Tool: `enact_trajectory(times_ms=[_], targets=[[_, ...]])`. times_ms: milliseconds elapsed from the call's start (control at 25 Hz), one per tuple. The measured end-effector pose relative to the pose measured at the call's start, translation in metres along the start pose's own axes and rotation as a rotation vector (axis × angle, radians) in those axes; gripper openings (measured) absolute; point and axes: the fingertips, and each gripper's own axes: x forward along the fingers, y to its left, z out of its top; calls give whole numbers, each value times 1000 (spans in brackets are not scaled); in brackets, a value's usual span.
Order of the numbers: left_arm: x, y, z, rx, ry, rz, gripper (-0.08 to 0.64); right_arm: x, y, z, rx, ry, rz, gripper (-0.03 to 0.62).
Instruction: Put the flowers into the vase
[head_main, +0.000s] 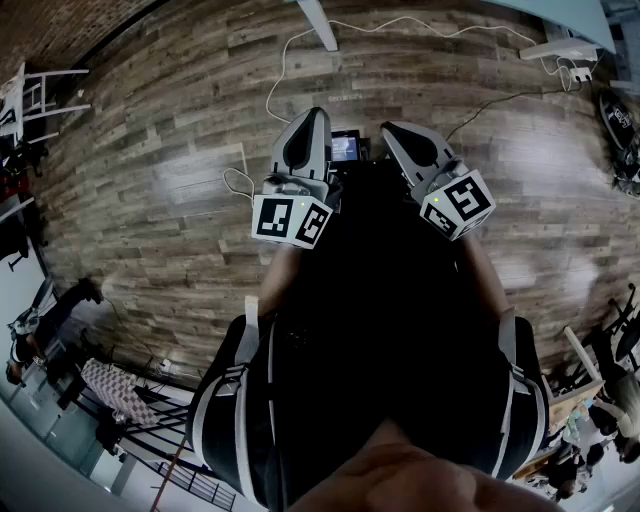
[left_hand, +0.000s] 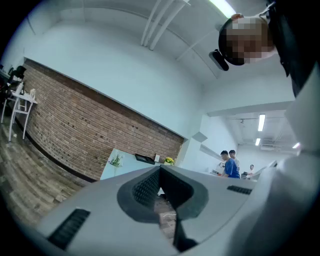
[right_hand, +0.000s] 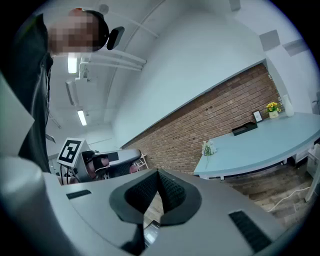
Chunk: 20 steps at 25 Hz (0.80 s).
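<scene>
Both arms were out front, held level over the wood floor (head_main: 150, 150), w/ nothing nearby to work on. Left gripper (left_hand: 160, 169): tips pressed together, nothing btwn them. Right gripper (right_hand: 158, 173): same, closed on nothing. The flowers (right_hand: 207, 148) stood well off on the blue table (right_hand: 260, 145) by the brick wall (right_hand: 200, 125); we couldn't make out a vase. We read it as a carry posture, jaws closed b/c nothing was in reach.
</scene>
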Motion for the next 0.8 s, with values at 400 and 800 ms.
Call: enact_trajectory(times_ms=[400,800], targets=[[-34,-29,24,-39,-12,-185,18,36,81,2,-51,13,63,18],[-13,-43,17,-23,62,-245,18,45,72,6,-48,-1,-2,18]])
